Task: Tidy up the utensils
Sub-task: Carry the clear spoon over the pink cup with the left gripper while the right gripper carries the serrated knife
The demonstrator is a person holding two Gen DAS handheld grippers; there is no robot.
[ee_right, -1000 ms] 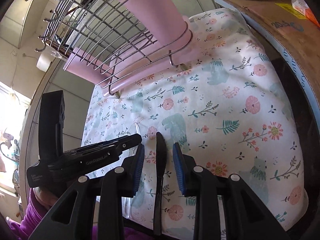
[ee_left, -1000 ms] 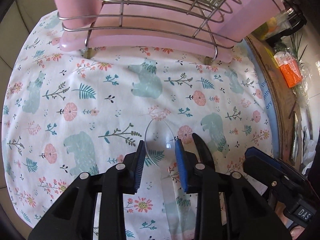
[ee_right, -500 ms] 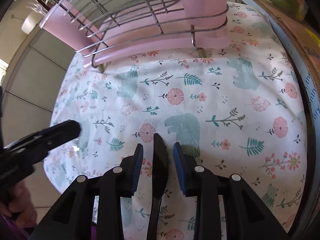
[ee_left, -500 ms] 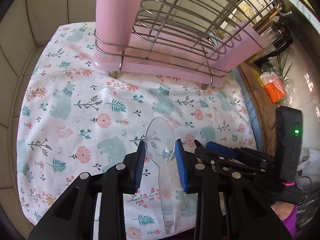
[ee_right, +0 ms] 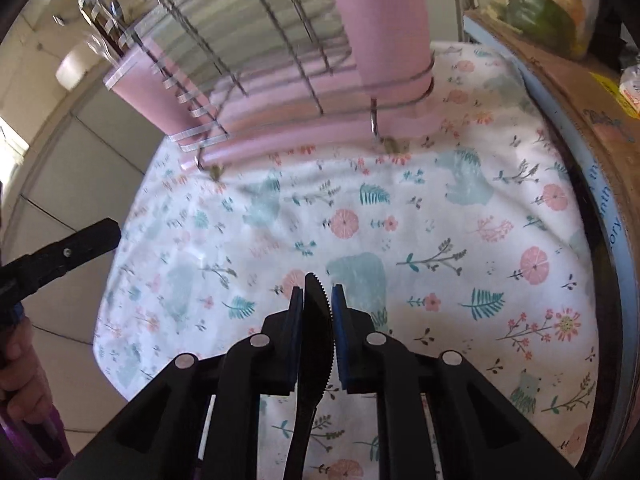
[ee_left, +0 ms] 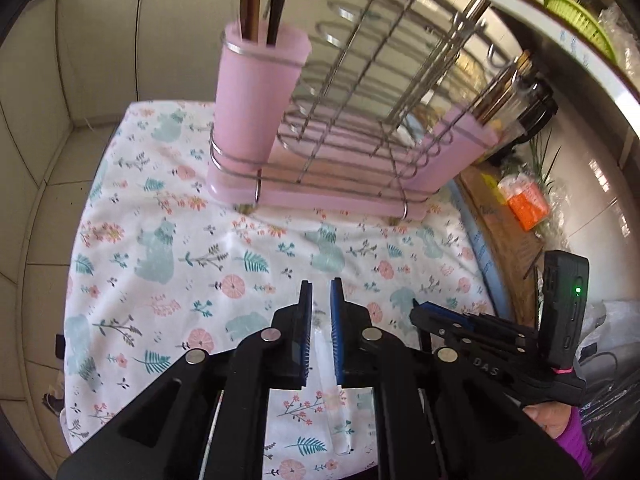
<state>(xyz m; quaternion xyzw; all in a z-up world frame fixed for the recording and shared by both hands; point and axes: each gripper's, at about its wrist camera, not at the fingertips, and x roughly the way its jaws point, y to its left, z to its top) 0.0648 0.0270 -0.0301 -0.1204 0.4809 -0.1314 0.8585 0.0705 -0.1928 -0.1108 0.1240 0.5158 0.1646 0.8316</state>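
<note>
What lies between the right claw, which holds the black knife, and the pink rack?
Only bare printed cloth, in the right wrist view. Right claw grips the knife; no utensil lies before the rack.

I see a floral bear-print cloth (ee_left: pixel 168 240) covering the counter, beige wall tiles (ee_left: pixel 80 80) behind its left edge, an orange packet (ee_left: pixel 526 204) on a cardboard box (ee_right: pixel 592 92) past the cloth's right edge, a green basket (ee_left: pixel 576 24) up in the far right corner.

Both wrist views face rack (ee_left: pixel 352 128), probably near; share cloth (ee_right: pixel 400 220).
</note>
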